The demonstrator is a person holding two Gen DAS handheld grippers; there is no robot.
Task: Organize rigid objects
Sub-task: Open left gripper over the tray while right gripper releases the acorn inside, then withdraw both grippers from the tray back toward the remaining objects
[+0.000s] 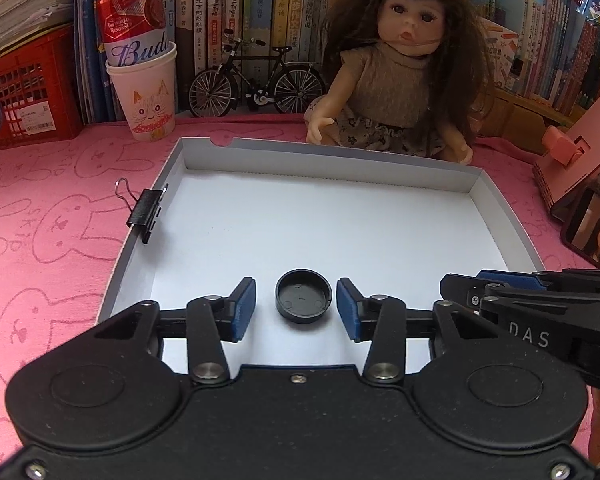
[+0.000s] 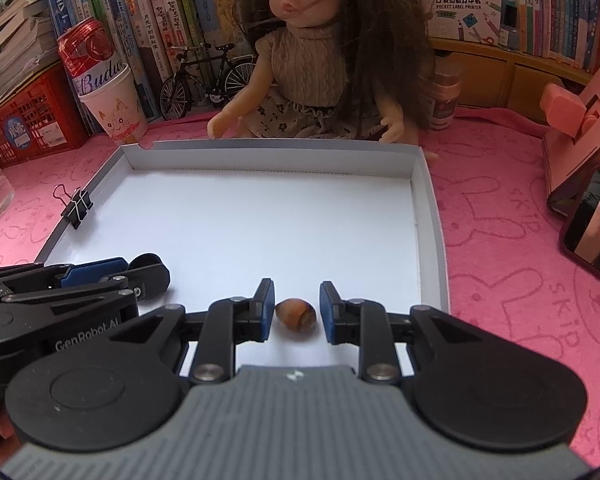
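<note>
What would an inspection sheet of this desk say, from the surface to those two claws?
Surface: pink cloth with rabbit outlines, under a shallow white box lid.
Job's things: black cap and brown nut lying on the lid's floor; binder clip clamped on its left wall.
Clutter: doll, model bicycle, beer can standing in a paper cup, phone.
Claws: left claw open, pads clear of the cap; right claw open, pads clear of the nut.
Cables: nothing seen.
Surroundings: books behind, red crate at left.
</note>
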